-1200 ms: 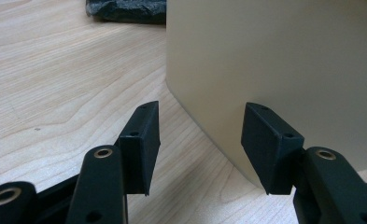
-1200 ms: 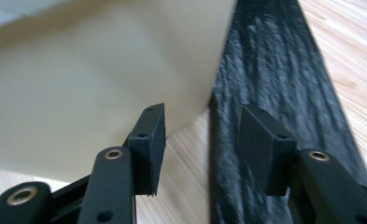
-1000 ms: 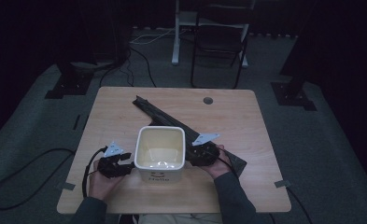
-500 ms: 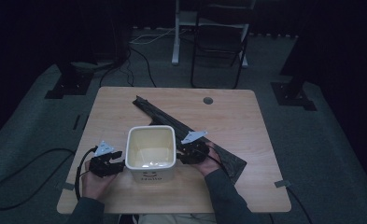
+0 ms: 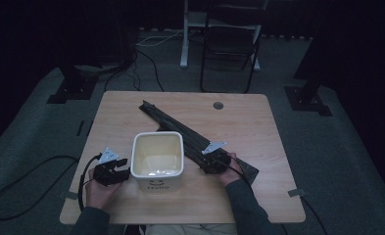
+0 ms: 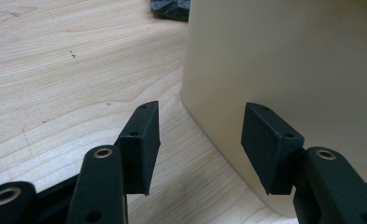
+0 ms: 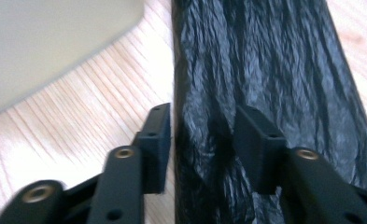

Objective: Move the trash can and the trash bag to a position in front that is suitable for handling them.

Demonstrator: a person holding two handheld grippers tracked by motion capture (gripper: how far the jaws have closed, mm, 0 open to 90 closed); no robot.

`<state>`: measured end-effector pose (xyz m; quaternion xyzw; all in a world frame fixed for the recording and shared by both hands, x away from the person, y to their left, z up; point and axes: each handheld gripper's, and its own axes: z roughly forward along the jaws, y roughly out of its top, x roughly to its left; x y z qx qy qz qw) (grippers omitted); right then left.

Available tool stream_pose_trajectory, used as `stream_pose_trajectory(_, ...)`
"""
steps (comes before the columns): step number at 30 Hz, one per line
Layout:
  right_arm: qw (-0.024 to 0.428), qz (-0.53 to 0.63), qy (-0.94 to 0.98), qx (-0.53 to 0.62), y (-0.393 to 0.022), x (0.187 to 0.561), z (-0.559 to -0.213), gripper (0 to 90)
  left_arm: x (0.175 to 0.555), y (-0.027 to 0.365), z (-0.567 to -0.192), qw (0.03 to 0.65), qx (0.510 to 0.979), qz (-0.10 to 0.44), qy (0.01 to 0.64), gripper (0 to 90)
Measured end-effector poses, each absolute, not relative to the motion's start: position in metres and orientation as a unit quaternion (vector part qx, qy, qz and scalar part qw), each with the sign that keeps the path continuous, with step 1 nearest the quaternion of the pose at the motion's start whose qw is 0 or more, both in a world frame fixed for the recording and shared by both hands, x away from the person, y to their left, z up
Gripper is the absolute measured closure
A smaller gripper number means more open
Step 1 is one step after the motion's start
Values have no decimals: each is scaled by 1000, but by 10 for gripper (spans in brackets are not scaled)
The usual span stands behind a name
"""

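Black crinkled plastic, a folded bin bag (image 5: pixel 190 134) by the look of it, is lying flat on the wooden table (image 5: pixel 258 196) as a long strip, its long axis running diagonally from behind the cream bin (image 5: pixel 156 159) on the bin's left, past its far right corner, to the near end on the bin's right. Right gripper (image 7: pixel 202 128) is sitting right over that near stretch: in the right gripper view the bag (image 7: pixel 265 70) is running straight away from the tool, so the jaws are straddling the strip's left edge across its width, one jaw on bare wood beside the bin, the other over the plastic. Jaws have just been closing, part-way in now, with the bag's edge fold between them; pads are not visibly pinching yet, so I'm reading it as still open around the edge, not a grip. High view is showing the same gripper (image 5: pixel 214 159) on the bin's right, clearly the nearer hand to the bag. Left gripper (image 6: pixel 200 140) is parked on the bin's left, jaws spread, nothing between them, right jaw just beside the bin wall (image 6: pixel 288 60); whether it is touching I can't tell. Judgement: the pinch hinges on catching the edge fold crosswise; the bin is standing near the inner jaw, so clearance on that side is looking tight.
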<state>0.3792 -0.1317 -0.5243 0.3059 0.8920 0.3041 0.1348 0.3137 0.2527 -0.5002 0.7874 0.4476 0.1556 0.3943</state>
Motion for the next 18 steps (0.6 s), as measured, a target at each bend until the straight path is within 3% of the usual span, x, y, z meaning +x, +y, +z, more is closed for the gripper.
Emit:
stream_pose_trajectory(1, 135, 304, 892, 306, -132, 379, -524, 587, 314, 253, -500, 394, 787, 156, 448, 470)
stream_pose_trajectory(4, 118, 300, 895, 309, -136, 378, -528, 724, 315, 252, -500, 395, 787, 156, 448, 471)
stream_pose_trajectory(9, 107, 304, 894, 311, -145, 373, -528, 862, 315, 249, -500, 394, 787, 158, 447, 472)
stream_pose_trajectory(18, 75, 336, 884, 317, -168, 347, -532, 824, 318, 234, -500, 393, 797, 153, 432, 471)
